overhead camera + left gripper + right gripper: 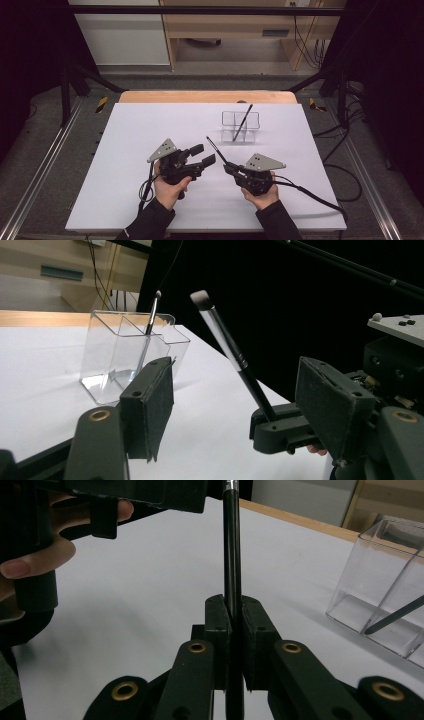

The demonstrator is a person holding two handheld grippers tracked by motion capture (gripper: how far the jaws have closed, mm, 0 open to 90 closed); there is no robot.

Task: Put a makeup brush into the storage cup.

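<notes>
high view: right gripper (pixel 229 168) clenched on a makeup brush (pixel 216 150), bristle end angling up ahead of it; clear organizer (pixel 240 126) sits further ahead, lots of bare white table (pixel 125 125) around
left gripper view: left gripper (pixel 240 405) jaws spread wide, nothing in them; brush (pixel 227 347) stands between the pads, farther off, organizer (pixel 125 352) beyond, by the table's far edge
right gripper view: pads (pixel 218 630) pinch the brush handle (pixel 231 555); organizer (pixel 385 590) off to its right, well apart

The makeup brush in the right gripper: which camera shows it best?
The left gripper view: the makeup brush shows from pale bristle tip down to the right gripper. The high view shows it small and thin. The right gripper view shows its black handle pinched between the jaws, tip cut off.
</notes>
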